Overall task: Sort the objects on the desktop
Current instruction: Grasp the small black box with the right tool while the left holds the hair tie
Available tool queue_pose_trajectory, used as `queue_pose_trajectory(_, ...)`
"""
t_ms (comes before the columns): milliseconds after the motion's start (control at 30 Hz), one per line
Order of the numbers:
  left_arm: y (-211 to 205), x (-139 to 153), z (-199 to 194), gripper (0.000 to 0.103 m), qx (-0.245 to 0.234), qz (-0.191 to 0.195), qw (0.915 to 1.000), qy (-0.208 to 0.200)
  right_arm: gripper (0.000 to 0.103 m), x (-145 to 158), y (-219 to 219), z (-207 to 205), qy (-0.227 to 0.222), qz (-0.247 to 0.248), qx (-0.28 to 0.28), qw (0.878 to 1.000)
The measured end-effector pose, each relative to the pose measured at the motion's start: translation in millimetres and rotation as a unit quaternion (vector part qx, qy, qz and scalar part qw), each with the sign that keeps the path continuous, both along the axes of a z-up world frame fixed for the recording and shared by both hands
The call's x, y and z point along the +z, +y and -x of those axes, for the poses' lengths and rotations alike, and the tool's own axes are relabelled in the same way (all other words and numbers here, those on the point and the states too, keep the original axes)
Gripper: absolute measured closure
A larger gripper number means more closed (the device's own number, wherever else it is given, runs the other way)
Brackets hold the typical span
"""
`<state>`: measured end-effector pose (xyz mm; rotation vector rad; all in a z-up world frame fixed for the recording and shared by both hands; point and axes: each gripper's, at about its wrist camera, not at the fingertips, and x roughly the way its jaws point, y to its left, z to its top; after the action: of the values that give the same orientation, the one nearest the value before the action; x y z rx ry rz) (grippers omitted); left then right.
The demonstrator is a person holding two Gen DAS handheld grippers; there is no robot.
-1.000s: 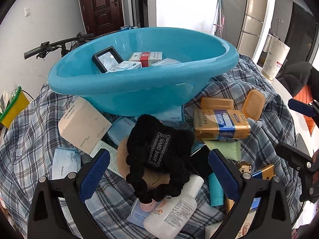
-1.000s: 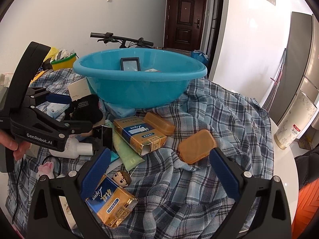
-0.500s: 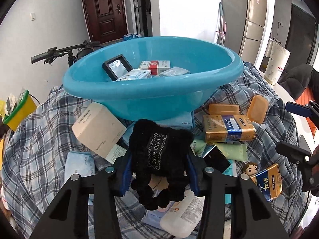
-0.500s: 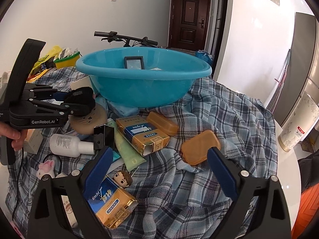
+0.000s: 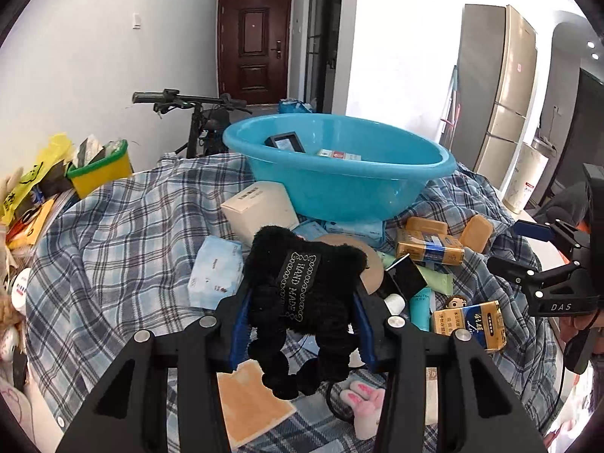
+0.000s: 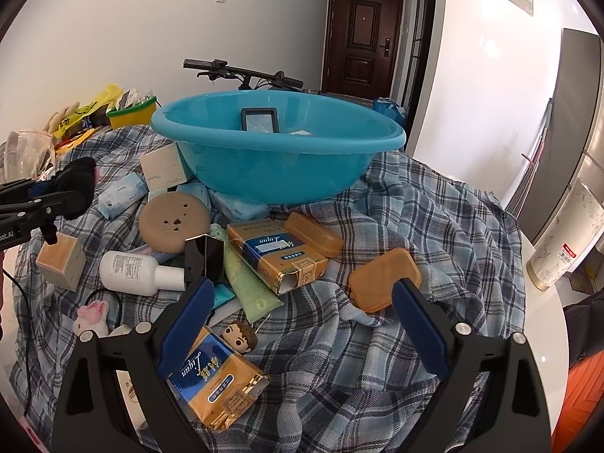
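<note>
My left gripper [image 5: 302, 324] is shut on a black fuzzy scrunchie [image 5: 305, 287] with a "HAND MADE" label, lifted above the clutter; the scrunchie [image 6: 75, 185] also shows at the left edge of the right wrist view. A blue plastic basin [image 5: 339, 173] stands behind, holding a black framed box [image 5: 285, 142] and a red-and-white pack [image 5: 338, 154]. My right gripper [image 6: 298, 321] hangs open over the plaid cloth, with nothing between its fingers; an orange soap case [image 6: 383, 283] lies just beyond them and a gold-and-blue box [image 6: 215, 389] sits by the left finger.
On the plaid cloth [image 6: 434, 226] lie a tan round disc [image 6: 173, 222], a white bottle [image 6: 132, 271], a second gold box [image 6: 275, 256], a green tube [image 6: 249, 287], tissue packs [image 5: 217, 271], a beige carton [image 5: 260, 211] and a small figurine [image 6: 239, 336]. A bicycle [image 5: 196, 113] stands behind.
The left gripper shut on the black scrunchie, then lifted it up and drew back from the basin, uncovering the tan disc. The right gripper stayed put.
</note>
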<state>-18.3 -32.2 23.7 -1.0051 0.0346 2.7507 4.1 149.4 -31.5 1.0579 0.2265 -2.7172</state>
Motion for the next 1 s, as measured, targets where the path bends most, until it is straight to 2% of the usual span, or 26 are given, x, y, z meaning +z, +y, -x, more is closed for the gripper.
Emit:
queue_pose_trajectory(167, -2, 0, -14, 0.055, 0.008, 0.022, 0.9997, 0.011, 0.008, 0, -1, -1, -0.001, 0.006, 0.001, 1.000)
queue_pose_trajectory(300, -2, -4, -15, 0.055, 0.012, 0.010, 0.9999, 0.004, 0.008, -2, -7, -3, -0.003, 0.003, 0.010, 1.000)
queue_pose_trajectory(400, -5, -8, -16, 0.055, 0.017, -0.015, 0.9997, -0.005, 0.008, -2, -12, -3, -0.002, 0.000, 0.017, 1.000)
queue_pose_trajectory(633, -4, -9, -20, 0.054, 0.023, -0.013, 0.9997, -0.003, 0.008, -8, -36, 4, -0.012, -0.013, 0.051, 0.999)
queue_pose_trajectory(767, -4, -9, -17, 0.054, 0.023, -0.021, 0.9995, -0.005, 0.008, -16, -57, 16, -0.035, -0.010, 0.081, 0.996)
queue_pose_trajectory(867, 2, -7, -17, 0.054, 0.017, -0.027, 0.9995, -0.002, 0.017, -24, -70, 27, -0.049, -0.007, 0.092, 0.995)
queue_pose_trajectory(1000, 8, -4, -19, 0.054, 0.015, -0.022, 0.9996, 0.008, 0.018, -36, -85, 38, -0.056, -0.034, 0.090, 0.994)
